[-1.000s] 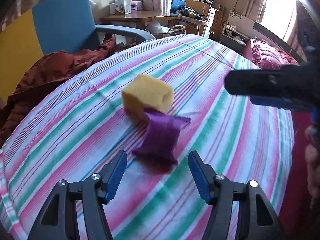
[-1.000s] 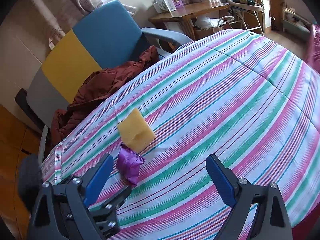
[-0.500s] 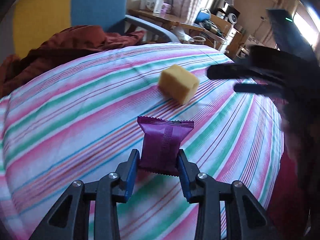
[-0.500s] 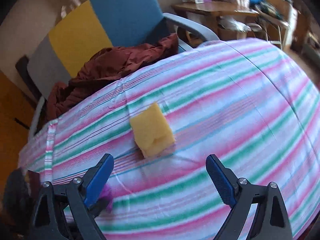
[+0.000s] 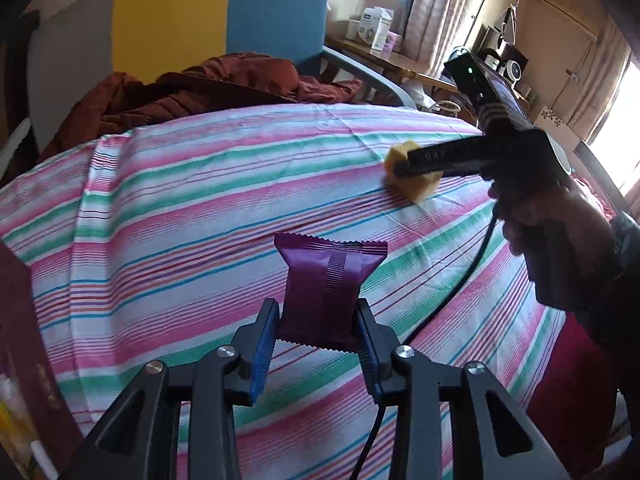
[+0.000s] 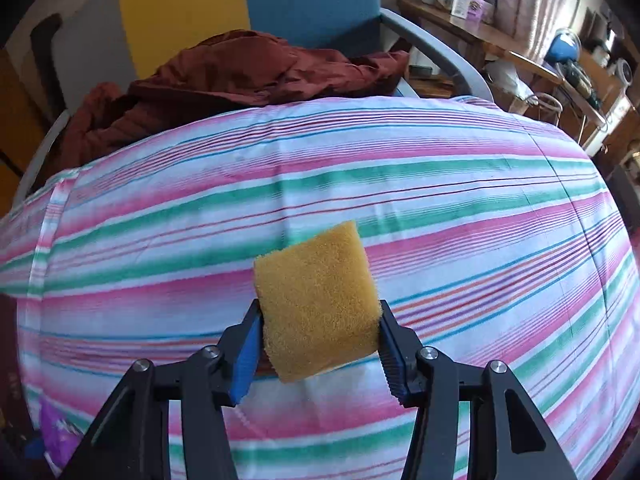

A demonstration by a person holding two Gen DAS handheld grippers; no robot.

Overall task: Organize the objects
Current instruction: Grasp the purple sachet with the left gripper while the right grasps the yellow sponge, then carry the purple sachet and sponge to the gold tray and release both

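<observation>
**Both grips set: lift cleanly**

Left gripper is clamped on the packet. Right gripper, jaws just closing, pinches the sponge between its pads. Lift straight off the sheet; squeeze gently, since the sponge will likely compress.

- The left gripper points steeply downward, its blue pads clamped against both sides of a purple packet.
- The right gripper has just been closing; its pads now press a yellow sponge between them.
- In the left wrist view, the person's right hand wraps the right gripper's handle.
</observation>
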